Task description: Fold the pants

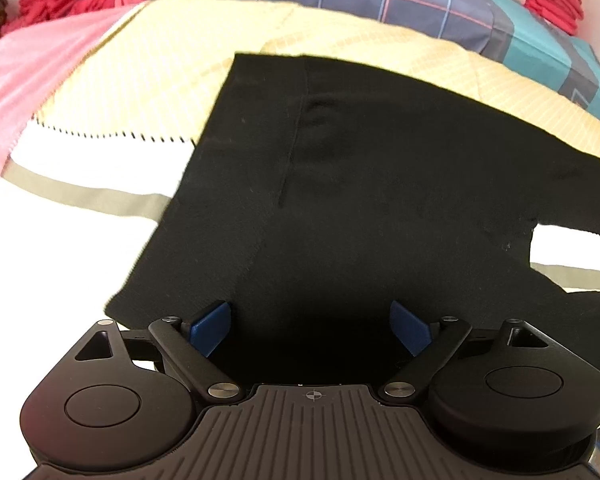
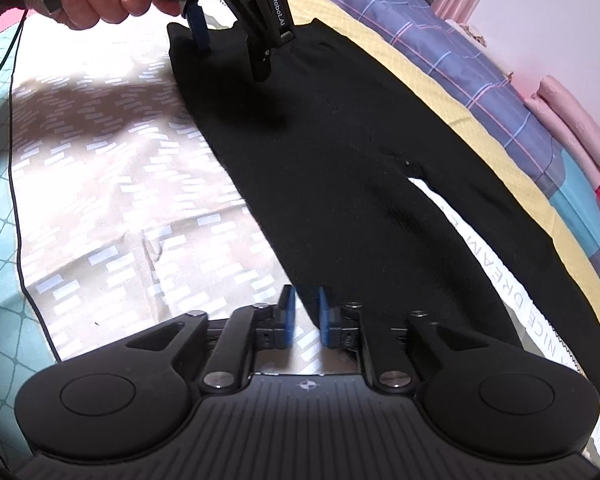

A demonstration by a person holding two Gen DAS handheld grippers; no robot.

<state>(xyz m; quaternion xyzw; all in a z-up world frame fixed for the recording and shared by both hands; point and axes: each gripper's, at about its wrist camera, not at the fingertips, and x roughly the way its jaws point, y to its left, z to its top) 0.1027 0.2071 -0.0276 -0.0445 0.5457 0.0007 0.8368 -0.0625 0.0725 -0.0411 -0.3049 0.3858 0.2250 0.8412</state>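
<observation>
1. The black pants [image 2: 340,152] lie spread flat on the bed [image 2: 112,184], waistband at the far end from your right fingers, the two legs running back toward you and parting at the crotch.

2. Your left gripper [image 1: 311,330] has its fingers [image 1: 212,328] released and wide apart, with nothing between them. They hover over the near edge of the waist end, dark cloth filling the space ahead of and between the tips. In the right wrist view the same tool stands over the waistband corner, tips pointing down at it; I cannot tell whether they touch the fabric.

3. Your right gripper [image 2: 305,318] is nearly closed, a narrow gap left between its blue fingers [image 2: 288,316]. The edge of the nearer leg passes just ahead of and between the tips, but I cannot tell whether cloth is actually pinched there.

4. This placement makes sense: one tool at the waist, the other down the leg, both on the same long edge, so that side can be lifted evenly and carried over onto the other leg.

5. My judgement is that the fold has not begun: both legs lie separate and flat.

6. Before lifting, clench the left fingers on the waistband corner, or that end will sag.
</observation>
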